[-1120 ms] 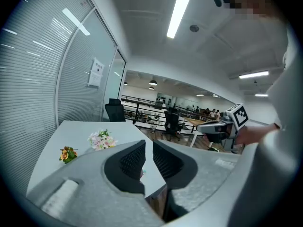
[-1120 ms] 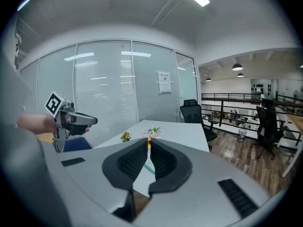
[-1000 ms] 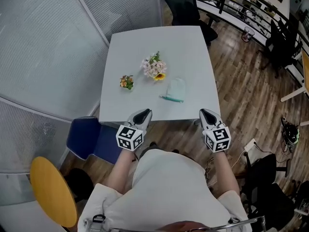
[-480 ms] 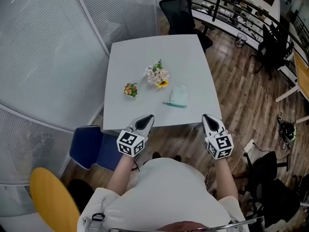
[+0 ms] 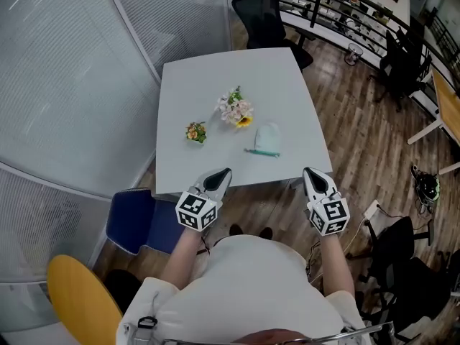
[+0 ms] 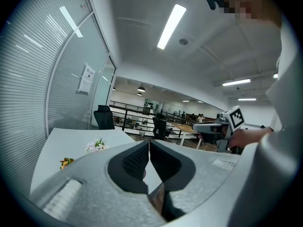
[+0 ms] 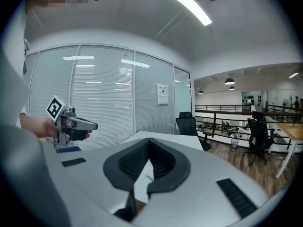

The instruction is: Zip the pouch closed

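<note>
Both grippers are shut w/ nothing in them. Left gripper: in its own view the pads meet at the tips, no gap, nothing pinched. Right gripper: same, tips together and empty. Both hang just off the near edge of the table, close to the person's body.

The pouch lies flat on the table, ahead of both sets of jaws and between their two lines, nearer the right one but well apart from both. Its teal zip edge faces the jaws. It's too small in the head view to say if the zip is open or shut, so this could be before or after the zipping, idk.

What could go wrong if the zip needs pulling, imo:
- The pouch looks thin and floppy on a smooth top. Tug the slider w/o the other jaws pinning the far end of the zip and the whole thing prob just skates along.
- The slider tab is tiny vs those wide pads, so it's easy to nip fabric instead and jam the teeth.
- The flower bunch sits just past the pouch on the left jaws' side, w/ a smaller posy further left. A sloppy reach w/ the left one could knock them.
</note>
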Demonstrator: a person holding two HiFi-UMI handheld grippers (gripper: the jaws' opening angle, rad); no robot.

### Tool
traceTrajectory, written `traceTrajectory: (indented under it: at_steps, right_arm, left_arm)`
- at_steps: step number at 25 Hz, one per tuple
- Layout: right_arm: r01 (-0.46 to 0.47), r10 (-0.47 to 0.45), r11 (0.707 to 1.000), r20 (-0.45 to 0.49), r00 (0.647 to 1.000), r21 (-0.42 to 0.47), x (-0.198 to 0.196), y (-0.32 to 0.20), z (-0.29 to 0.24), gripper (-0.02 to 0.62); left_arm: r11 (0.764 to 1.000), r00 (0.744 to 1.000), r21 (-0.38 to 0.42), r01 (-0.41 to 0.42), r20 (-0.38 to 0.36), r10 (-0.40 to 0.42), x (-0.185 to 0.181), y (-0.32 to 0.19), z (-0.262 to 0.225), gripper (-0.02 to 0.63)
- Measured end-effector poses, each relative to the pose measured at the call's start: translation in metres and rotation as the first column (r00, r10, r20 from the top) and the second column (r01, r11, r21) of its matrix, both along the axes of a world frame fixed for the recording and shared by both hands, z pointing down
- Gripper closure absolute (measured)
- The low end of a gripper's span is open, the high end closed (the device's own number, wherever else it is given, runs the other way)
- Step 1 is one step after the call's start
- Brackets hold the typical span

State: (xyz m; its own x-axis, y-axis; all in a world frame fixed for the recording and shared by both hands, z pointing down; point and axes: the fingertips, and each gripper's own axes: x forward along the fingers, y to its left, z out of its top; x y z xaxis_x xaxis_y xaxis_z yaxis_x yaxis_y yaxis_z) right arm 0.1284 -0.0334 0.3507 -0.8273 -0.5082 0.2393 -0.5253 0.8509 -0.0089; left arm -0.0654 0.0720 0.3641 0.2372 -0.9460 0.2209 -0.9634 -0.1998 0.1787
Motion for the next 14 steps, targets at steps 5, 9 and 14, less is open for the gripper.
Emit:
traceTrajectory:
  at_steps: [5,9,14]
  right_arm:
    - [0.002,-0.002,1.000,0.001,1.000,0.004,-0.0049,0.0014,0.0038,0.592]
    - [0.002,-0.002,1.000,0.000,1.000,0.006,-0.0060,0.0009,0.0031,0.592]
    - [0.000,0.000,1.000,-0.007,1.000,0.001,0.0006,-0.0011,0.0013,0.592]
  left_arm:
    - [1.000,1.000,0.012,0.001,0.002,-0.001,-0.0030,0.0014,0.0027,0.583]
    - [1.000,1.000,0.011,0.000,-0.002,0.000,-0.0030,0.0027,0.0042,0.583]
    - [1.000,1.000,0.005,-0.003,-0.004,0.003,0.0031,0.0011,0.0025,0.583]
